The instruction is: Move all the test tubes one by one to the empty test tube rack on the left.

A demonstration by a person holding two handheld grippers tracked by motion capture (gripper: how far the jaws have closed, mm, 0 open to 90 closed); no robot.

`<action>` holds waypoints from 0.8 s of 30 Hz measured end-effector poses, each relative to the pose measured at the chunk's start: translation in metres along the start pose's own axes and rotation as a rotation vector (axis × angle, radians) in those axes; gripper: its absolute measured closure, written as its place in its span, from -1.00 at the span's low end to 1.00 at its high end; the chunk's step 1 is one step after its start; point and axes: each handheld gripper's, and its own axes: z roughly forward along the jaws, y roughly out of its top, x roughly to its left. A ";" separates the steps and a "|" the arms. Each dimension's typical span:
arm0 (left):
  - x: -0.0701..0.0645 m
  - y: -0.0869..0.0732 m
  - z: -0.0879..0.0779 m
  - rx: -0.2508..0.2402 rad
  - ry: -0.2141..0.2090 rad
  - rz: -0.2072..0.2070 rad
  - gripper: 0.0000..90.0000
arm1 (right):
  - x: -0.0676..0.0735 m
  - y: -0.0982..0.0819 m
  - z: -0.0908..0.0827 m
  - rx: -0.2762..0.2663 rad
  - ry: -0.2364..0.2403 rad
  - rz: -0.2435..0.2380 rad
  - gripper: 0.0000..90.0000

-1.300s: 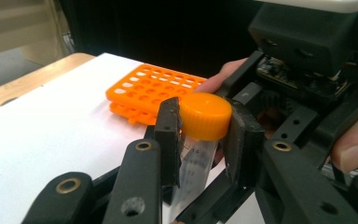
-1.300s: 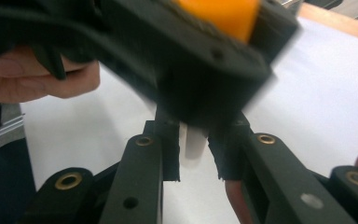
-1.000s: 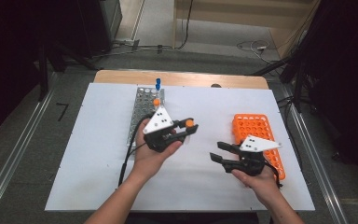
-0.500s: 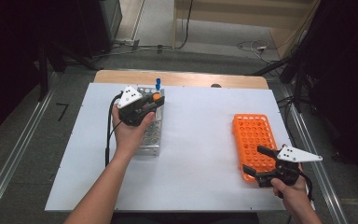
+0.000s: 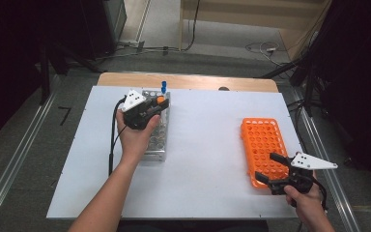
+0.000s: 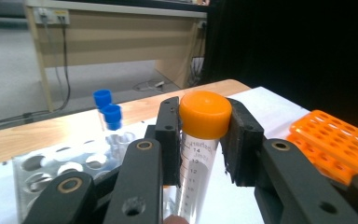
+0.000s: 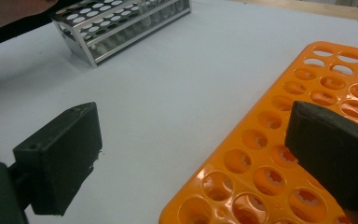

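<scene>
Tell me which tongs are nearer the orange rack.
Right. The right tongs stand open at the orange rack's near corner; the left tongs are across the table over the metal rack, gripping an orange-capped tube.

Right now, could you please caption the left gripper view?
Left gripper holding an orange-capped tube above the metal rack.

place: lab | signs: tube racks, capped tube, workbench
</scene>
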 end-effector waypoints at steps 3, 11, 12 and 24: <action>-0.001 -0.003 0.003 0.048 0.044 0.029 0.55 | -0.002 -0.001 -0.001 -0.001 -0.004 0.010 -0.95; -0.002 -0.006 0.005 0.113 0.051 0.018 0.18 | -0.004 -0.001 -0.001 -0.005 -0.008 0.016 -0.95; -0.002 -0.006 0.004 0.112 0.052 0.019 0.07 | -0.004 -0.001 -0.001 -0.005 -0.010 0.013 -0.95; -0.011 -0.013 -0.037 0.081 -0.023 -0.032 -0.93 | -0.010 -0.003 0.001 -0.007 -0.017 0.018 -0.95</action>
